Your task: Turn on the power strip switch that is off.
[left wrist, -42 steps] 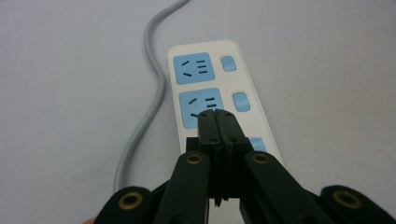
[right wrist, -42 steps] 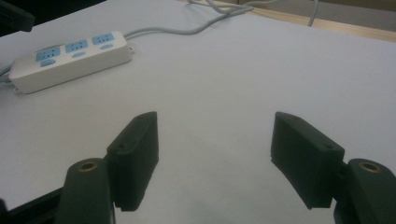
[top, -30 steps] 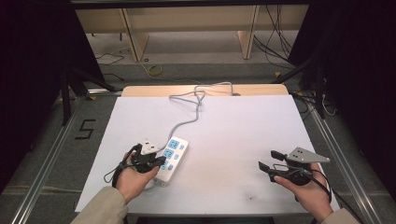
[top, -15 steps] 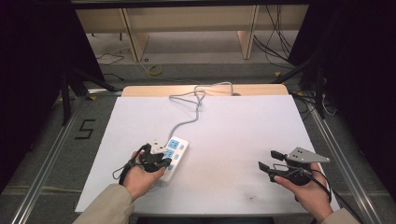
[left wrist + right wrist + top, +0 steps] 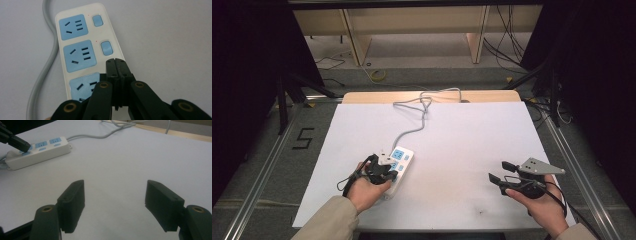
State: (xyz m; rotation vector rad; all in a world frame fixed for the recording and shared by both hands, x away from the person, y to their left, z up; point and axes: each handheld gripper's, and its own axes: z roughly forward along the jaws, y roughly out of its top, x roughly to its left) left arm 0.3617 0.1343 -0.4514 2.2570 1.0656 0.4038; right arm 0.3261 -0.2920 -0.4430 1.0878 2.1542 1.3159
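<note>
A white power strip (image 5: 403, 156) with blue sockets and blue switches lies at the near left of the white table (image 5: 462, 140). Its grey cable (image 5: 423, 107) runs off the far edge. My left gripper (image 5: 390, 173) is shut, with nothing between its jaws. In the left gripper view its tips (image 5: 116, 61) hang over the strip (image 5: 82, 47) just below the middle switch (image 5: 106, 48); whether they touch it I cannot tell. The right gripper view shows that strip (image 5: 40, 151) and the left gripper's tip (image 5: 23, 146) far off. My right gripper (image 5: 497, 171) (image 5: 115, 195) stands open and empty above bare table at the near right.
The table's wooden far edge (image 5: 432, 96) shows beyond the white sheet. Metal rails (image 5: 262, 165) run along both sides on the floor. Shelf legs (image 5: 354, 45) and loose cables (image 5: 507, 45) lie behind the table. Dark curtains close in left and right.
My left hand has shifted a little to the right, bringing its shut gripper over the near end of the power strip. The right hand has stayed where it was.
</note>
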